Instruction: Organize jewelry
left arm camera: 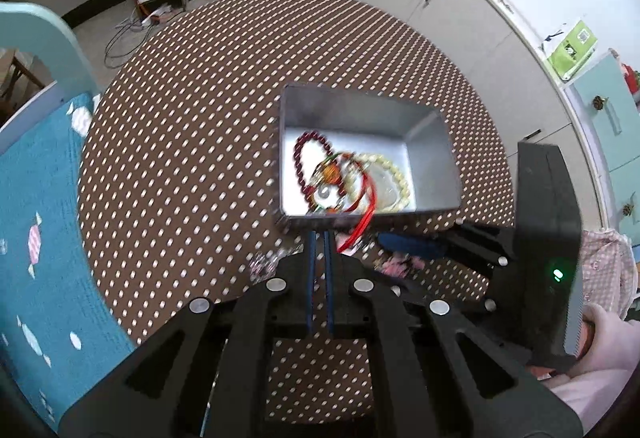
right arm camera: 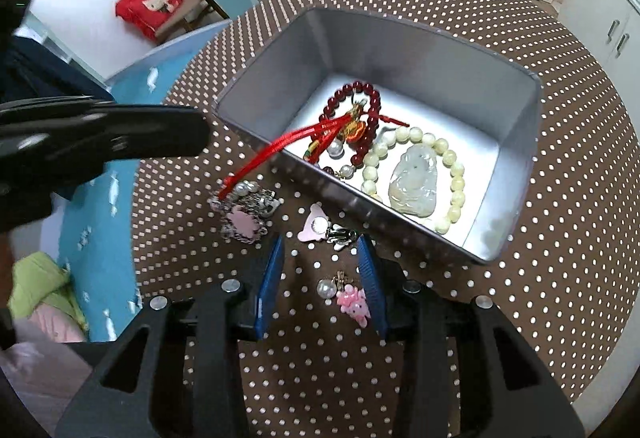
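Tin (right arm camera: 280,69) holds bracelets; left hand-held gripper (left arm camera: 319,238) together, right hand-held gripper (right arm camera: 320,258) apart, empty.

Bracelets (right arm camera: 414,173) lie in the tin (right arm camera: 520,141), brooches (right arm camera: 244,211) beside it.

The far half of the bench (left arm camera: 192,85) lies bare behind the open grey tin (right arm camera: 276,49). Toward the near edge, small trinkets (right arm camera: 244,213) lie scattered just beside the tin's near wall, and a red cord (right arm camera: 276,149) drapes over that wall. The tin's walls stand upright around its beads (right arm camera: 456,177).
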`<state>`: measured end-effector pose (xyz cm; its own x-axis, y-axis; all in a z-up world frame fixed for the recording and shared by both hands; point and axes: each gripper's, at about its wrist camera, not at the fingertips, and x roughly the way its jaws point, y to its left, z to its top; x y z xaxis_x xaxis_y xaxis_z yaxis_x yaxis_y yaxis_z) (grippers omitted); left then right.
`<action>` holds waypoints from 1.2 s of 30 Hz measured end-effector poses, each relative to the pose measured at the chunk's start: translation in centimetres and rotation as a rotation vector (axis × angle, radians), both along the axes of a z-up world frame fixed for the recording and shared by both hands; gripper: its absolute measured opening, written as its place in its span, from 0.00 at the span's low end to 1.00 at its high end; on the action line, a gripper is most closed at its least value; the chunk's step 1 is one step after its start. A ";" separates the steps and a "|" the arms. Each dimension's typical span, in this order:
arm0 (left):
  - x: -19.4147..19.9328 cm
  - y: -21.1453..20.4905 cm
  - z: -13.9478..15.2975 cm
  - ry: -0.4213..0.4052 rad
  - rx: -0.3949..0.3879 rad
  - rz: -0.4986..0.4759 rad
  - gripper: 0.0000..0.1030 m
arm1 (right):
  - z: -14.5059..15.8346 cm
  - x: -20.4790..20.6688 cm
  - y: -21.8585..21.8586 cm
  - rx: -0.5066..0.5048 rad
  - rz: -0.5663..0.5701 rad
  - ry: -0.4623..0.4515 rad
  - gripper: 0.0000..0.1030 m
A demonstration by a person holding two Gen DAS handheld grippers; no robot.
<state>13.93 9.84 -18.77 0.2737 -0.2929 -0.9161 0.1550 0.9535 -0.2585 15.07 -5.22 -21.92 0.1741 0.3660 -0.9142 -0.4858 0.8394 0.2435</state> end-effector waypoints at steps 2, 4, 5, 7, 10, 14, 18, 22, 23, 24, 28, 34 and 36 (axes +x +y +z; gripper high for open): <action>-0.4 0.6 -0.2 0.011 0.004 0.016 0.03 | -0.5 0.2 0.4 -0.013 0.001 0.002 0.35; -0.9 1.3 -0.4 0.019 0.009 0.032 0.06 | -0.5 0.3 0.9 -0.016 -0.003 -0.012 0.35; -1.0 1.5 -0.5 0.023 0.008 0.037 0.07 | -0.5 0.5 1.0 -0.010 -0.009 -0.014 0.35; -1.3 2.0 -0.8 0.034 0.011 0.048 0.07 | -0.5 0.6 1.0 -0.005 -0.019 -0.019 0.35; -1.6 2.7 -1.0 0.045 0.011 0.059 0.07 | -0.5 0.5 1.1 -0.041 -0.012 -0.056 0.26; -1.5 2.7 -0.7 0.042 0.013 0.065 0.19 | -0.9 0.0 1.2 -0.037 -0.015 -0.063 0.25; -0.8 3.0 -0.3 0.032 -0.006 0.083 0.20 | -1.0 0.0 0.6 0.002 -0.034 -0.026 0.06; 1.0 3.2 0.2 0.031 -0.043 0.112 0.20 | -1.1 -0.3 -0.1 -0.013 -0.038 -0.012 0.00; 1.6 3.3 0.2 0.032 -0.058 0.120 0.20 | -1.0 -0.5 -0.2 -0.009 -0.037 -0.007 0.00; 2.1 3.2 0.3 0.033 -0.067 0.122 0.20 | -1.0 -0.5 -0.3 0.001 -0.040 0.007 0.00; 4.1 2.8 0.5 0.035 -0.072 0.124 0.20 | -0.3 -0.2 -1.1 0.056 -0.081 0.045 0.05; 6.1 1.7 0.0 0.058 -0.051 0.101 0.20 | 0.5 -0.2 0.9 0.032 -0.009 -0.010 0.26; 6.6 1.3 -0.6 0.085 -0.030 0.094 0.20 | -0.1 -0.6 1.8 -0.003 0.023 -0.018 0.26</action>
<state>20.52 11.14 -19.35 0.2231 -0.2977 -0.9282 0.0420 0.9543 -0.2959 14.45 -3.39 -22.01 0.1825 0.3669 -0.9122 -0.5089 0.8291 0.2316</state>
